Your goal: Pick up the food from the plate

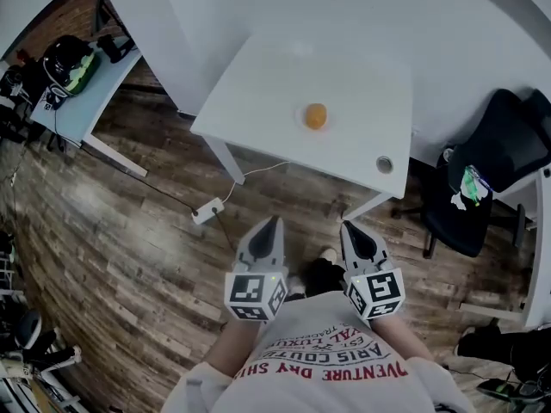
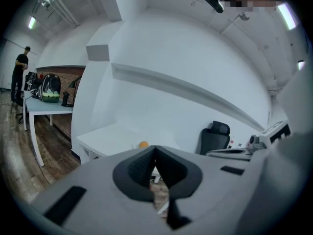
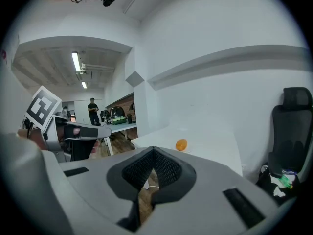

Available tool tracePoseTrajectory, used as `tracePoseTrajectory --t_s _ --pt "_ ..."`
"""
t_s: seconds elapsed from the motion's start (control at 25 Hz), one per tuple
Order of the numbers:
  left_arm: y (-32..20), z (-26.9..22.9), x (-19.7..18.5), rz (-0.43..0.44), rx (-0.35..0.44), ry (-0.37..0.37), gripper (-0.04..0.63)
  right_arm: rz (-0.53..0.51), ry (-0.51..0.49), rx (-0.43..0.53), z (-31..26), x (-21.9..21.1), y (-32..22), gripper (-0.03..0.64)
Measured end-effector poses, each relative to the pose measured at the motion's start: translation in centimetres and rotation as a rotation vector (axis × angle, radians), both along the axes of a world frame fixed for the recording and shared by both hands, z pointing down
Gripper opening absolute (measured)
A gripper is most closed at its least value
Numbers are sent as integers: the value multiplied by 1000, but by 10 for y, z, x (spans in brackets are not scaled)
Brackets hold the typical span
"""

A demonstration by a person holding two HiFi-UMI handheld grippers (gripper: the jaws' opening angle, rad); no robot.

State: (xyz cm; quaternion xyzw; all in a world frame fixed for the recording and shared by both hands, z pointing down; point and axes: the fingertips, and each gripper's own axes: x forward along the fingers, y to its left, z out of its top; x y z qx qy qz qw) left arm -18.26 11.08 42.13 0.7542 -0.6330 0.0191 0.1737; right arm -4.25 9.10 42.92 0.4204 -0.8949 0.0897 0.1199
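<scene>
Food sits untouched on the surface, well apart from my left tool and right tool, both closed and empty.

A white table stood on a dark wood-plank floor against white walls, a black office chair beside it.

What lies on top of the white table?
An orange food piece on a pale plate, and a round grommet near a corner of the table. The plate's middle is covered by the food.
</scene>
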Motion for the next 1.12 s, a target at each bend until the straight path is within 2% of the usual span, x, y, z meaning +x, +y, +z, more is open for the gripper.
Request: tracePoseTrajectory --t_s 0.32,0.52,0.84,1.12 --pt "-68 13 -6 17 -8 -7 8 1 9 -11 18 -9 -65 11" --pt "-143 5 -2 52 13 -82 8 17 9 -11 19 -5 -140 11" --pt "-267 13 17 106 -42 -96 8 45 9 -46 22 9 -260 11" --pt "-345 35 23 127 -113 -114 8 76 13 -91 35 22 -336 11"
